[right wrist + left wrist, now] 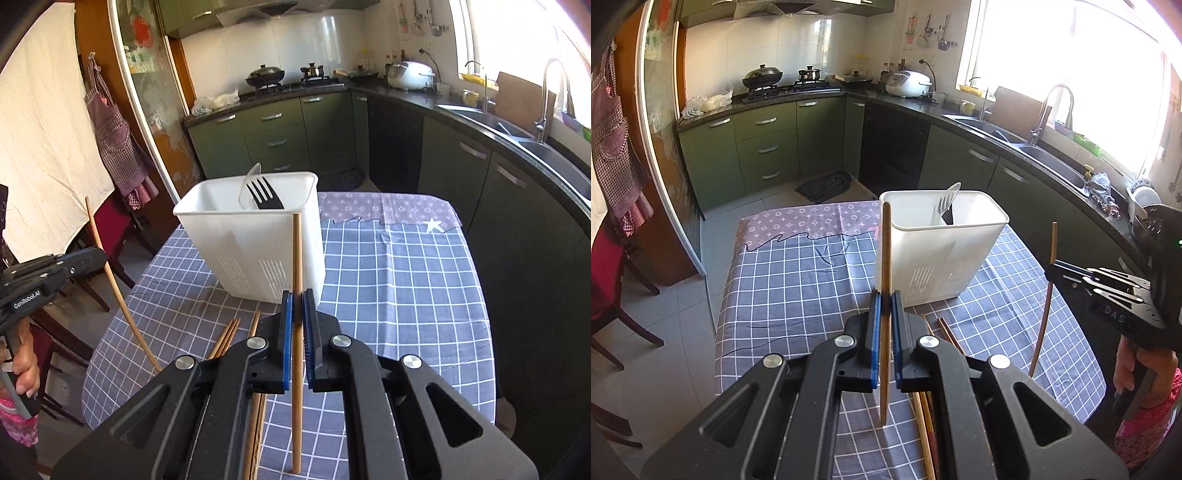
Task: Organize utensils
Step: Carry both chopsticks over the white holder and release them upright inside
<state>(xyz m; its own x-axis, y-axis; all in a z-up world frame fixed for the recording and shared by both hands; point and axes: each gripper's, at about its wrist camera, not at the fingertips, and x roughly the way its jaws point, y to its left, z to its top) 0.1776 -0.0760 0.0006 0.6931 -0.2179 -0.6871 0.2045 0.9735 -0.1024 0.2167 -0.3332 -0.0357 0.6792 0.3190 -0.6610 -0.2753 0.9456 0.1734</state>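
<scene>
Fork (265,195) tines facing right-wrist view

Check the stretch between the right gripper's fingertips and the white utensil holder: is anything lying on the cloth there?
In the right wrist view, only bare checked tablecloth lies between the right gripper and the holder; the loose chopsticks lie off to the left.

White caddy (255,243) dead ahead, fork (264,195) filling one side; loose chopsticks (229,338) below; checked cloth (399,280) rightward clear.
</scene>
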